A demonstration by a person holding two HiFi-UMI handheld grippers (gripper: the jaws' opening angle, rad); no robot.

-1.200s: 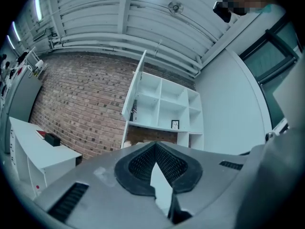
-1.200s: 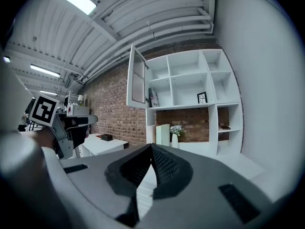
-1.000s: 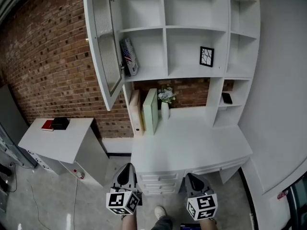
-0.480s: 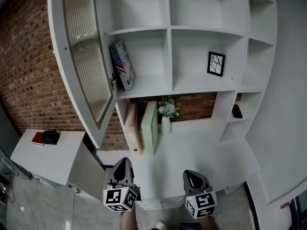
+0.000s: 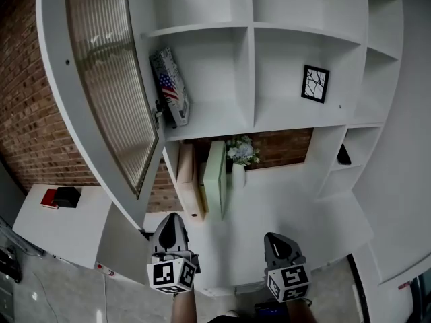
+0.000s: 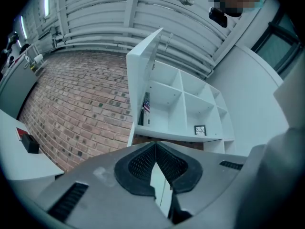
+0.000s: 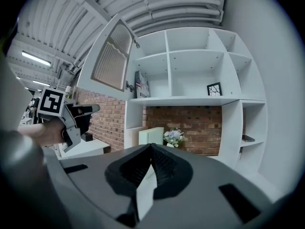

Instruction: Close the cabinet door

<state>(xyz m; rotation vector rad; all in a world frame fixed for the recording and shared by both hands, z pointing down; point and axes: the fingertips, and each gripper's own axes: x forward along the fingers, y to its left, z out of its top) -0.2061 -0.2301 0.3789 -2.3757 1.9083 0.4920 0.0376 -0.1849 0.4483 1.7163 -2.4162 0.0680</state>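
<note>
The white cabinet door (image 5: 108, 93) with ribbed glass stands swung wide open at the upper left of the shelf unit (image 5: 252, 73). It also shows edge-on in the left gripper view (image 6: 143, 75) and from its front in the right gripper view (image 7: 112, 56). My left gripper (image 5: 170, 221) is low, below the door's bottom corner and apart from it, jaws shut and empty. My right gripper (image 5: 276, 239) is beside it over the desk, also shut and empty. From their own cameras, the left gripper (image 6: 156, 144) and the right gripper (image 7: 151, 147) both point toward the shelves.
A white desk (image 5: 296, 207) sits under the shelves with upright boards (image 5: 215, 177) and a flower vase (image 5: 240, 157). A flag-print box (image 5: 168, 89) and a framed picture (image 5: 314, 84) are on the shelves. A low side table (image 5: 64, 224) stands by the brick wall (image 5: 23, 113).
The view has moved closer to the shelves, so the door and cabinet look bigger. Both grippers stay low and shut; the door stands open as before.
</note>
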